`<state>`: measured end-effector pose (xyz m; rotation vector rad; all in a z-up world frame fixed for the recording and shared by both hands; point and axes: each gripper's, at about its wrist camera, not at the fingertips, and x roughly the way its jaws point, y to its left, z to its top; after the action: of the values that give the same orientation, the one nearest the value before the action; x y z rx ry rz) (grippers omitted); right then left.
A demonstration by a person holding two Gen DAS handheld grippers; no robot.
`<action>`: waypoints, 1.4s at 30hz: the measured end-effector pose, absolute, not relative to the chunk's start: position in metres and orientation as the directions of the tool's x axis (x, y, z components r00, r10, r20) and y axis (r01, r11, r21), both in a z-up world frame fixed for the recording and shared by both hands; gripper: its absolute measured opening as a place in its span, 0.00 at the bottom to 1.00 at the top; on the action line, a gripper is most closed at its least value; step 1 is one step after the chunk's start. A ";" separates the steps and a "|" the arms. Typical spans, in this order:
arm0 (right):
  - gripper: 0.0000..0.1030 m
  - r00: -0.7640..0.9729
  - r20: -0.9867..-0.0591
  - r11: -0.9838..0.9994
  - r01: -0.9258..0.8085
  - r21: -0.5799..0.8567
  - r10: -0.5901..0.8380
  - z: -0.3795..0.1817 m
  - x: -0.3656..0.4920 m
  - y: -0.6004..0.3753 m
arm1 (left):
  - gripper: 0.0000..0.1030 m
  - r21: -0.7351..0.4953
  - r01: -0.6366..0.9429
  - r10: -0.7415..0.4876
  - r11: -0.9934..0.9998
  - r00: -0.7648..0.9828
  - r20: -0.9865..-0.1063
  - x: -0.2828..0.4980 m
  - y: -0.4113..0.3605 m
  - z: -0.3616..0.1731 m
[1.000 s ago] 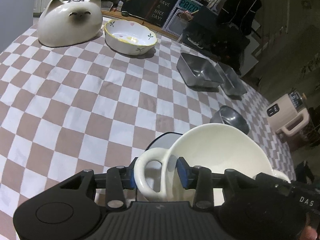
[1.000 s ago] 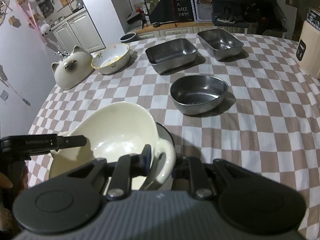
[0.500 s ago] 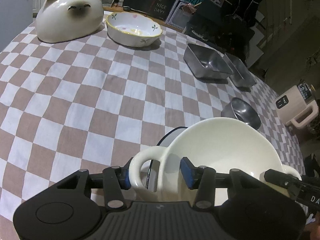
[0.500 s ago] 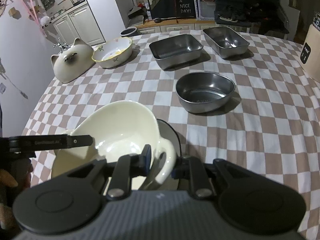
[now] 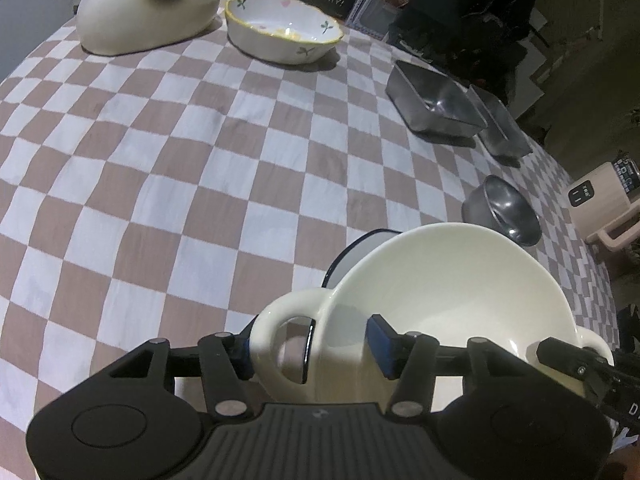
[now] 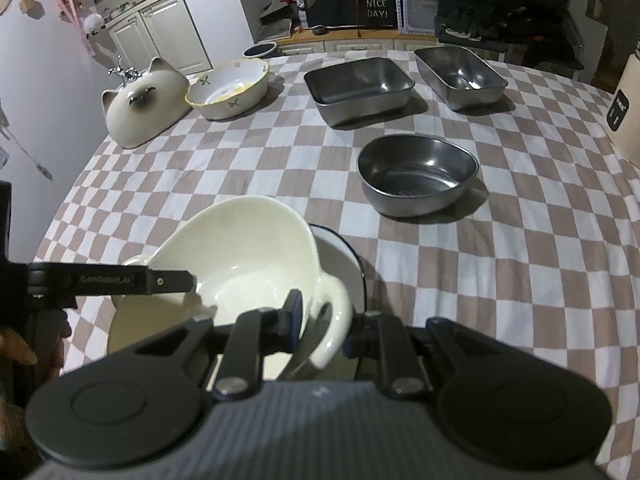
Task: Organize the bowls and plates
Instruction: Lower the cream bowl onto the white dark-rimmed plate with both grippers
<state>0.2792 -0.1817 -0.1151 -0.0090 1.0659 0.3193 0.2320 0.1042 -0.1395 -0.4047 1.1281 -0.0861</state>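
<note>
A cream two-handled bowl (image 5: 448, 292) is held tilted above the checkered table, over a white plate with a dark rim (image 5: 360, 248). My left gripper (image 5: 308, 344) is shut on one handle of the bowl. My right gripper (image 6: 320, 328) is shut on the opposite handle; the bowl (image 6: 240, 256) and the plate (image 6: 340, 256) also show in the right wrist view. The left gripper's finger reaches across the bowl from the left in that view.
At the far side stand a cat-shaped ceramic dish (image 6: 144, 104), a flowered bowl (image 6: 228, 88), two rectangular steel trays (image 6: 360, 88) (image 6: 460, 72) and an oval steel bowl (image 6: 416, 180). A beige appliance (image 5: 600, 200) sits at the table's right edge.
Both grippers have carried the cream bowl forward and slightly up over the plate; the far dishes appear closer. The grips on both handles are unchanged.
</note>
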 end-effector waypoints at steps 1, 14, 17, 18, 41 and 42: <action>0.22 0.439 -0.862 0.954 -0.263 0.144 0.252 -0.116 0.279 -0.181 | 0.54 -0.356 -0.139 -0.268 0.924 0.429 -0.863 0.232 0.104 -0.140; 0.23 0.447 -0.876 0.959 -0.276 0.059 0.182 -0.123 0.281 -0.174 | 0.58 -0.300 -0.071 -0.251 0.951 0.384 -0.888 0.231 0.092 -0.146; 0.24 0.442 -0.881 0.961 -0.271 0.047 0.168 -0.126 0.284 -0.176 | 0.58 -0.284 -0.052 -0.242 0.957 0.392 -0.888 0.231 0.089 -0.144; 0.24 0.436 -0.884 0.962 -0.267 0.052 0.169 -0.127 0.284 -0.177 | 0.58 -0.286 -0.054 -0.243 0.957 0.393 -0.887 0.231 0.090 -0.144; 0.47 0.346 -0.926 0.965 -0.257 0.061 0.151 -0.141 0.287 -0.172 | 0.59 -0.303 -0.045 -0.258 0.952 0.416 -0.872 0.230 0.091 -0.136; 0.48 0.336 -0.930 0.966 -0.250 0.064 0.148 -0.143 0.287 -0.172 | 0.59 -0.306 -0.041 -0.262 0.951 0.418 -0.870 0.230 0.091 -0.135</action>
<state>0.2873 -0.1722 -0.1435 -0.0960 1.2005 0.2600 0.2297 0.0908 -0.1345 -0.3002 1.1354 -0.1416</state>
